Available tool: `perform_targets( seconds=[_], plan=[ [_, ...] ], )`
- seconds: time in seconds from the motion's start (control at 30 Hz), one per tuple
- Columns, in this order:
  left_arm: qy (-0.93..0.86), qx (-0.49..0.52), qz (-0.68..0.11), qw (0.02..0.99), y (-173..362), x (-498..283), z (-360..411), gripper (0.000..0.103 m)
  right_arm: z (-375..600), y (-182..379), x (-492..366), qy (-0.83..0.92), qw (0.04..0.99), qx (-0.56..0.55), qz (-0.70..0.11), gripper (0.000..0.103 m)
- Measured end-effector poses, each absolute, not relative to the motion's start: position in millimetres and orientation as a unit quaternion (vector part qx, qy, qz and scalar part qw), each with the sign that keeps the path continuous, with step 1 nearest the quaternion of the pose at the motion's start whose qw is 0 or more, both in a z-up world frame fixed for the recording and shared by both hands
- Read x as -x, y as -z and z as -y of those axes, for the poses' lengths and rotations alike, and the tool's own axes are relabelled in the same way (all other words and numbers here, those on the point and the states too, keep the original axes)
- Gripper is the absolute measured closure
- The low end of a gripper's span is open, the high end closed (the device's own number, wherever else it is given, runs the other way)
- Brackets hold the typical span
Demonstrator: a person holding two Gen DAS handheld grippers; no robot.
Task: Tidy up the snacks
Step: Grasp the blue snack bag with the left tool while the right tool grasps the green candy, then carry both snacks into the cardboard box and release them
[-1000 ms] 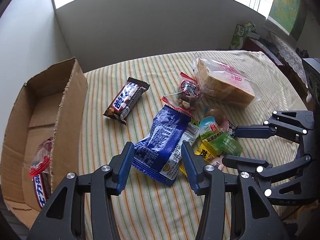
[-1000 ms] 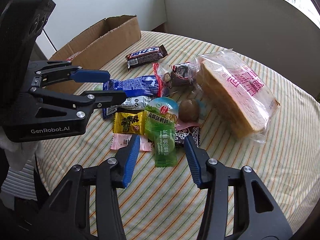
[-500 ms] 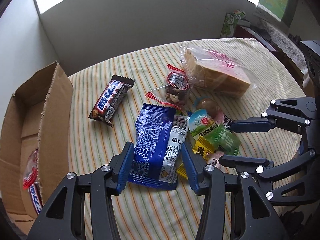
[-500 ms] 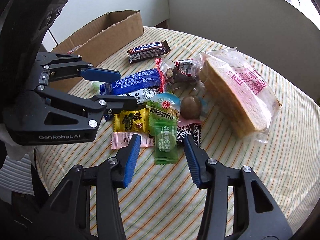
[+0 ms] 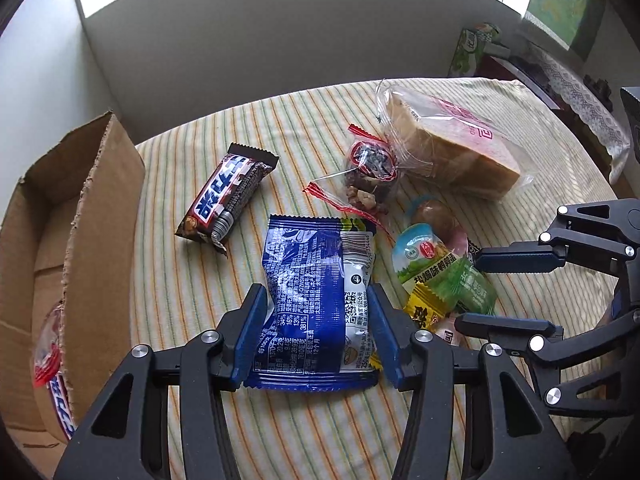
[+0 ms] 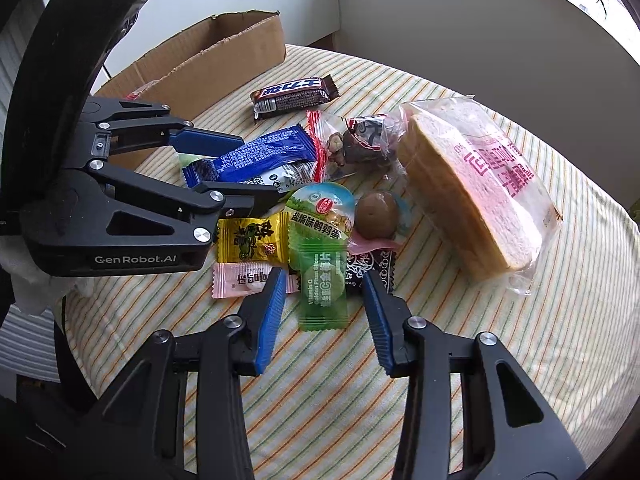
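2 tools point(image 5: 316, 338) point(image 6: 324, 314), 1 blue packet point(image 5: 316, 300)

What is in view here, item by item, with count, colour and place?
cardboard box: 1, brown, table's left edge; a red-white-blue pack lies inside
chocolate bar: 1, brown, beside the box
blue snack packet: 1, blue-white, between the left tool's fingers
nut bag: 1, clear with red trim, against the bread
bagged bread: 1, clear bag, pink print, far right
quail egg pack: 1, green
brown egg: 1
yellow sachet: 1
pink candy: 1
green plum candy: 1, between the right tool's fingers
striped tablecloth: 1
left tool: open
right tool: open
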State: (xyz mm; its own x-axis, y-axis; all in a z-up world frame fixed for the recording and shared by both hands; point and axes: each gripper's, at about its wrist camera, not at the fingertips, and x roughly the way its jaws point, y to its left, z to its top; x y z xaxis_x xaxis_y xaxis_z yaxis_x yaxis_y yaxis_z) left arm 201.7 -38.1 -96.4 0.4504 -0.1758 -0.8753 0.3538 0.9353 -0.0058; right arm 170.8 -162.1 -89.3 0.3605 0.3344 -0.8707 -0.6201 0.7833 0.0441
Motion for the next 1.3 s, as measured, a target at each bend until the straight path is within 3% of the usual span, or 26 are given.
perform_targets(
  seconds=[0.07,0.13,0.5,0.93,1.3],
  plan=[
    [0.156,-0.084,-0.499,0.848,96,-201,37,0.054,162,89,-171,-0.29,0.812,0.154,-0.483,0.076],
    [0.154,-0.074,-0.499,0.849,95,-199,31,0.054,165,88,-171,-0.29,0.811,0.151,-0.484,0.08],
    [0.144,-0.059,-0.484,0.861,83,-184,19,0.059,180,76,-161,-0.284,0.82,0.125,-0.482,0.08],
    [0.152,-0.018,-0.428,0.891,29,-152,1,0.059,184,26,-140,-0.292,0.841,0.113,-0.442,0.08],
    [0.094,0.008,-0.38,0.92,-11,-131,-59,0.059,140,-22,-145,-0.326,0.85,0.128,-0.393,0.08]
  ],
)
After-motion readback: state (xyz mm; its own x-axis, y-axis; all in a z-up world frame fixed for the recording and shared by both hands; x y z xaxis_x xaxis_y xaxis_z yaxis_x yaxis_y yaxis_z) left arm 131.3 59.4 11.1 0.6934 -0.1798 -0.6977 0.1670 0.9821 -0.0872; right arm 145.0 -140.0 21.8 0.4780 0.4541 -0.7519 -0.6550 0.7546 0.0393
